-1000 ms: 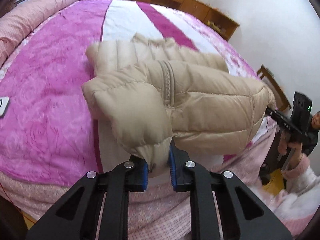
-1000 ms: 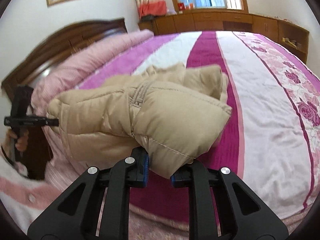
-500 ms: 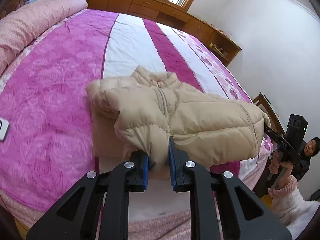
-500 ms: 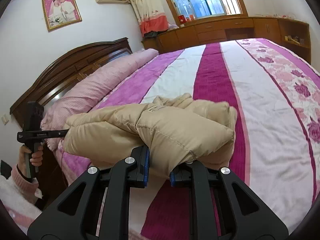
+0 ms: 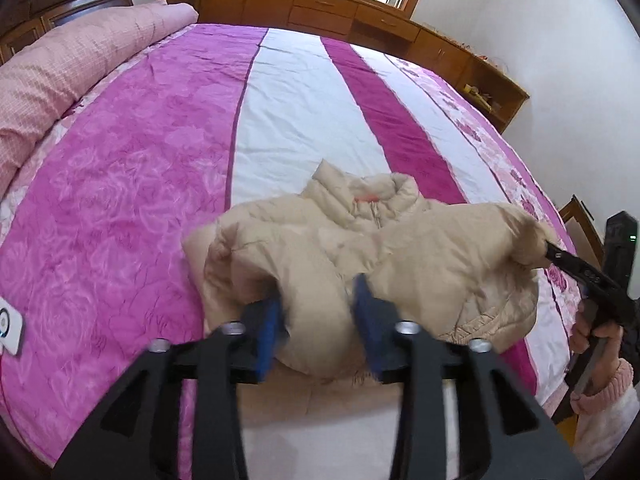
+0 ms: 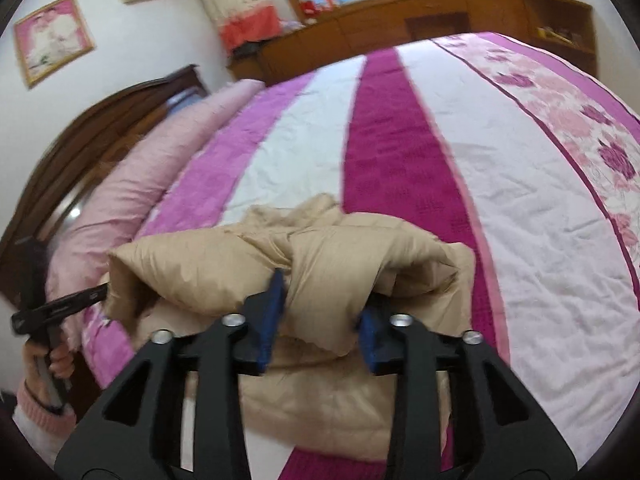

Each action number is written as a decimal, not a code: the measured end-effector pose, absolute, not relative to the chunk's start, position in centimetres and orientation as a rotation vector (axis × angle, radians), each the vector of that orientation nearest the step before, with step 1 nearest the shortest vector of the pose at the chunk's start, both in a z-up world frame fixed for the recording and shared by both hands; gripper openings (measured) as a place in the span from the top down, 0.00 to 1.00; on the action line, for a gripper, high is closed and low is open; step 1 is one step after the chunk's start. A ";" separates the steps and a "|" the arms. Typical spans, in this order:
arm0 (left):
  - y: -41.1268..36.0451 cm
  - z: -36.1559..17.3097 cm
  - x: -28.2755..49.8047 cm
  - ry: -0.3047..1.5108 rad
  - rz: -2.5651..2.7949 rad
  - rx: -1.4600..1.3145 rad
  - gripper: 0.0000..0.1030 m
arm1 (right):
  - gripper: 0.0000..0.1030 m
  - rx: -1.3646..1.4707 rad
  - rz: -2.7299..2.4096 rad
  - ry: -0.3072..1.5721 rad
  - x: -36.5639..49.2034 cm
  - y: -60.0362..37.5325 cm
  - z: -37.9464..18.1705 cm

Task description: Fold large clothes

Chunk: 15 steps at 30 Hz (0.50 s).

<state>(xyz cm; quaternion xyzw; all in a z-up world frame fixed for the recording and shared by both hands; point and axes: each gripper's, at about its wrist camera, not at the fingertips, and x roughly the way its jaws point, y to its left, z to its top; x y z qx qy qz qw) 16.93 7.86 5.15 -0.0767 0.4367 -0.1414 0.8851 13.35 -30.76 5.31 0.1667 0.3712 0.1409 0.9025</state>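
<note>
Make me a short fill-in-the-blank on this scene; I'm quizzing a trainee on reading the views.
1. The beige jacket lies on a striped ____.
2. The jacket's collar points ____ from both cameras.
3. The left gripper's pads are coloured ____.
4. A rolled pink quilt lies beside the wooden ____.

Missing: bed; away; blue; headboard

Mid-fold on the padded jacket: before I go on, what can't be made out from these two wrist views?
- Left wrist view: whether the opening left gripper still touches the beige jacket; motion blur smears the pads.
- Right wrist view: the right gripper contact, hidden by bulging fabric between its opening jaws.
- Both views: the jacket's lower layers and sleeves, covered by the folded-over top.
- Left wrist view: the white device, cut off by the left edge.
</note>
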 end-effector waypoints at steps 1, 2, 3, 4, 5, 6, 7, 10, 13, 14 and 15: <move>7.8 5.2 17.0 0.902 -0.296 -0.159 0.50 | 0.50 0.349 0.281 0.770 13.8 -30.9 5.0; 7.6 5.4 17.0 0.894 -0.299 -0.152 0.44 | 0.48 0.355 0.269 0.771 14.3 -31.0 4.8; 7.5 5.5 16.9 0.888 -0.299 -0.145 0.42 | 0.47 0.362 0.263 0.770 14.5 -31.2 4.7; 7.3 5.7 16.8 0.881 -0.299 -0.133 0.41 | 0.45 0.371 0.262 0.770 14.7 -31.3 4.6; 7.2 6.0 16.6 0.876 -0.301 -0.113 0.39 | 0.43 0.380 0.264 0.769 14.7 -31.5 4.7; 7.1 6.1 16.4 0.875 -0.301 -0.100 0.37 | 0.41 0.382 0.265 0.766 14.7 -31.7 4.8; 7.1 6.3 16.3 0.870 -0.294 -0.086 0.31 | 0.37 0.381 0.267 0.761 14.6 -31.9 5.1; 7.9 7.1 15.2 0.846 -0.287 -0.075 0.30 | 0.30 0.359 0.284 0.727 13.7 -32.6 6.3; 9.1 7.6 14.1 0.835 -0.276 -0.080 0.30 | 0.29 0.305 0.296 0.705 12.5 -33.4 7.7; 9.4 7.7 13.7 0.832 -0.272 -0.078 0.30 | 0.29 0.281 0.296 0.699 11.9 -33.8 8.1; 10.0 7.8 13.1 0.826 -0.266 -0.074 0.30 | 0.29 0.265 0.301 0.696 11.4 -34.2 8.2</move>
